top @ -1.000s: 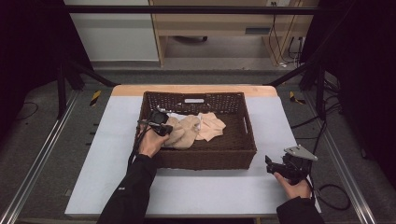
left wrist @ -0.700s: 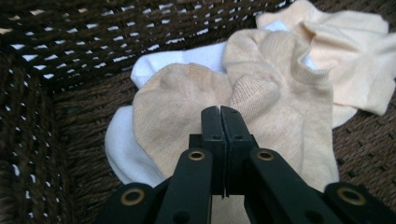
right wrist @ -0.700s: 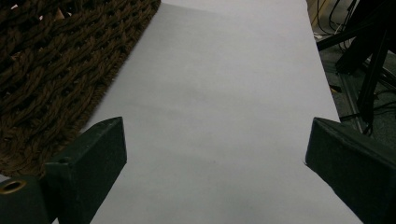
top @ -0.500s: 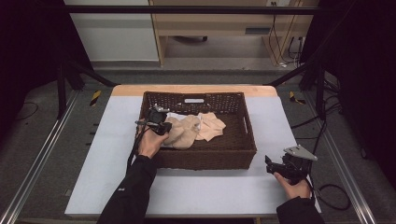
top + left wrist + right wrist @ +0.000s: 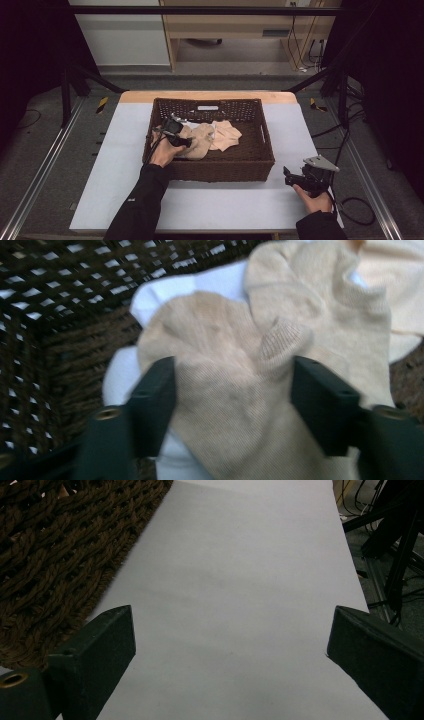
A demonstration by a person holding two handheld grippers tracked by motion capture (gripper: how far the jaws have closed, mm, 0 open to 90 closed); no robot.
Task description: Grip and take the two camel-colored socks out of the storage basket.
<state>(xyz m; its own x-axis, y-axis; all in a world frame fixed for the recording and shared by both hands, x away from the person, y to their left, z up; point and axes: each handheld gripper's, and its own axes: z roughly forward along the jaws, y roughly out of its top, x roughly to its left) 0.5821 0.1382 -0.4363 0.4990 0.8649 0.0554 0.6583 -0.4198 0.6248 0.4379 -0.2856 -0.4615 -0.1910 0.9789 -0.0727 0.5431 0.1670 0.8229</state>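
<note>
Left gripper [image 5: 186, 142] is inside the brown wicker basket [image 5: 267, 150], left part of it, and its jaws have just been opening. In the left gripper view [image 5: 232, 385] they stand spread wide with the beige sock [image 5: 240, 405] lying between them, a ribbed fold of it bunched near the right-hand jaw; I read it as released, pads off the cloth. Sock sits on top of a white cloth [image 5: 117, 382] by the basket's woven wall. High view shows the beige sock [image 5: 200, 142] heaped mid-basket, a paler beige piece [image 5: 225, 135] touching it on the right side

Right gripper [image 5: 295, 178] rests on the grey table [image 5: 120, 165] just off the basket's near right corner, held in the hand. Right gripper view [image 5: 230, 645]: jaws wide apart, bare tabletop between them, basket weave at upper left
</note>
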